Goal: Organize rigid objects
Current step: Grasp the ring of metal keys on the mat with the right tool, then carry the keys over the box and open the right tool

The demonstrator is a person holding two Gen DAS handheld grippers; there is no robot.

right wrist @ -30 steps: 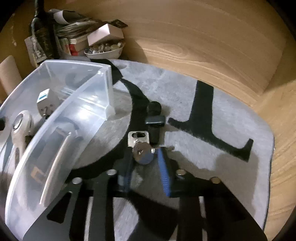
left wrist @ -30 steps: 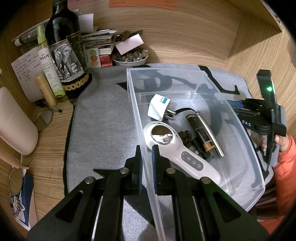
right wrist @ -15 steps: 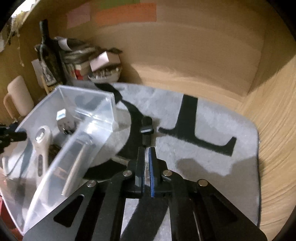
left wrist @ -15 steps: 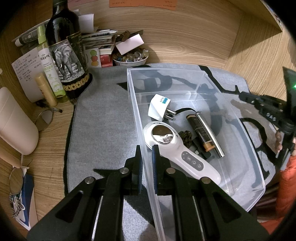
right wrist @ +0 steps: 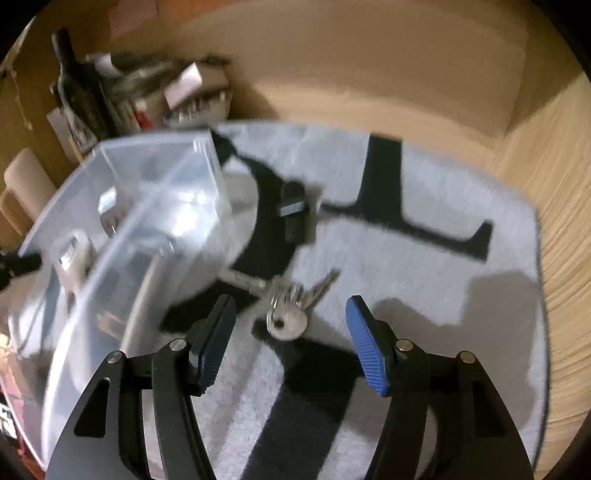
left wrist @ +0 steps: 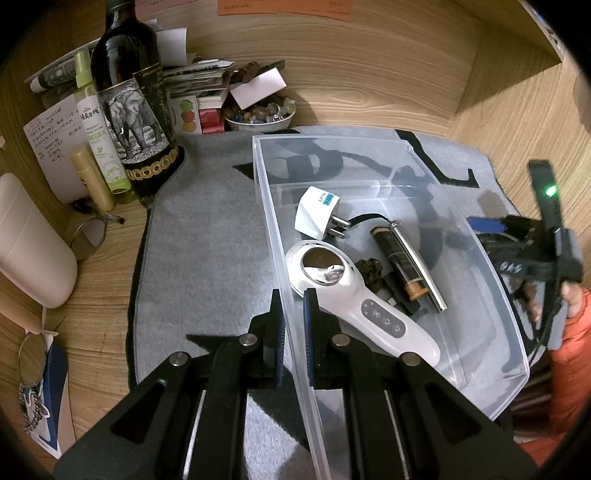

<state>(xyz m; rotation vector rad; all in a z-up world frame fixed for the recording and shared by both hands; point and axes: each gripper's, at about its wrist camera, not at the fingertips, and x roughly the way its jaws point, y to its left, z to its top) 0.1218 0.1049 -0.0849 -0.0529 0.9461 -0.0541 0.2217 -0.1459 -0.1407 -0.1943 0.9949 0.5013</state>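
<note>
Blurring much of the right view, the right gripper (right wrist: 290, 345) is opening its jaws above the keys (right wrist: 291, 308) on the mat (right wrist: 424, 266); the left gripper (left wrist: 291, 325) is clamping the bin's (left wrist: 461, 229) wall.

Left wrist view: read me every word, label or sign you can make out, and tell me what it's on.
"WATER": pale green spray bottle; the rest of its print is too small.
Three button symbols, no words: white handheld device.
Too small or blurred to read: wine bottle label, plug adapter sticker, handwritten note, orange paper.
</note>
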